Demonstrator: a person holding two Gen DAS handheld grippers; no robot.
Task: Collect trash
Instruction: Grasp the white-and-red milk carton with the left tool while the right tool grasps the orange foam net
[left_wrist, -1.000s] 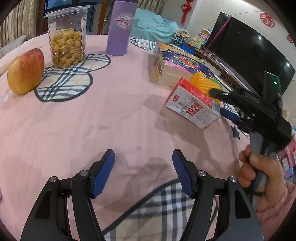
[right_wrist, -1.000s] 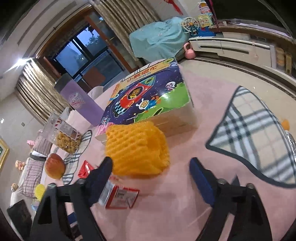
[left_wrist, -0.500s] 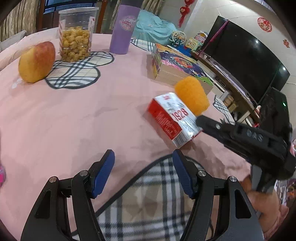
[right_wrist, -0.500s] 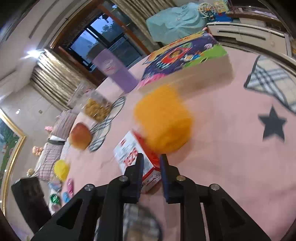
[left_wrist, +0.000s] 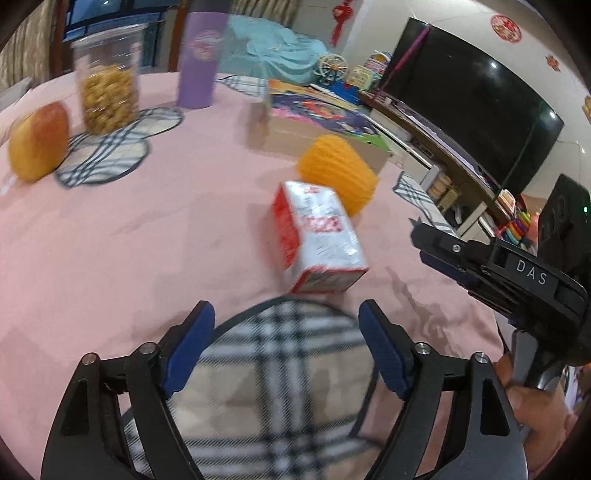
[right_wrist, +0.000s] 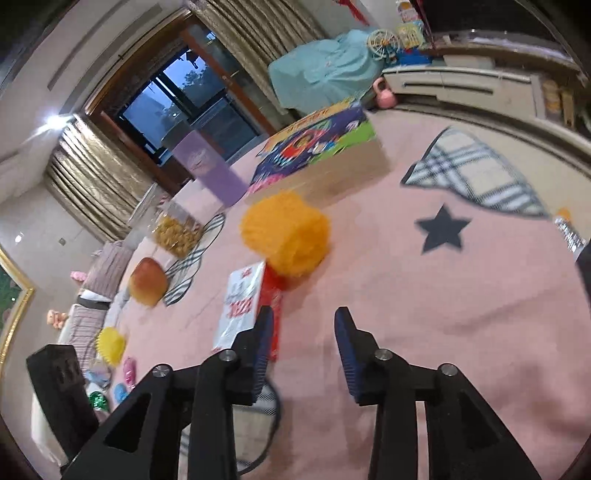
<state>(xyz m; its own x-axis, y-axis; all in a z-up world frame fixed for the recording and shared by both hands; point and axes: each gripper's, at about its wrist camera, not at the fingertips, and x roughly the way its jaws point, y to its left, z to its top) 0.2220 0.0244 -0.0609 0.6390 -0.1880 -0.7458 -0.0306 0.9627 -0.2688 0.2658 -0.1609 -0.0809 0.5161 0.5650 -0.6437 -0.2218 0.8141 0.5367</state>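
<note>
Currently, a red-and-white cardboard carton (left_wrist: 318, 238) is seen lying on its side on the pink tablecloth (left_wrist: 129, 258), with an orange foam fruit net (left_wrist: 338, 173) just behind it, touching or nearly touching its far end; contact cannot be settled through the blur.

The left gripper (left_wrist: 286, 334) is held low over a plaid patch (left_wrist: 280, 369) of the cloth. Its blue-padded jaws have just been opening and are spread wide, with nothing between them. The carton is placed just ahead of the fingertips, slightly right of the centre line, not touched.

The right gripper (right_wrist: 304, 332) is shown with jaws partly apart, having just been opening; only bare pink cloth is seen in the gap. In the right wrist view the carton (right_wrist: 247, 306) is located just left of the left finger, partly hidden behind it; whether it is touched cannot be told. The orange net (right_wrist: 286, 234) is set ahead and slightly left of the tips, apart from them. In the left wrist view this gripper's body (left_wrist: 491, 266) is seen to the right of the carton, gripped by a hand (left_wrist: 532, 413).

Farther back, an apple (left_wrist: 38, 142), a clear plastic jar of snacks (left_wrist: 109, 94), a purple tumbler (left_wrist: 199, 59) and a colourful picture box (left_wrist: 325, 125) are noted on the table.
</note>
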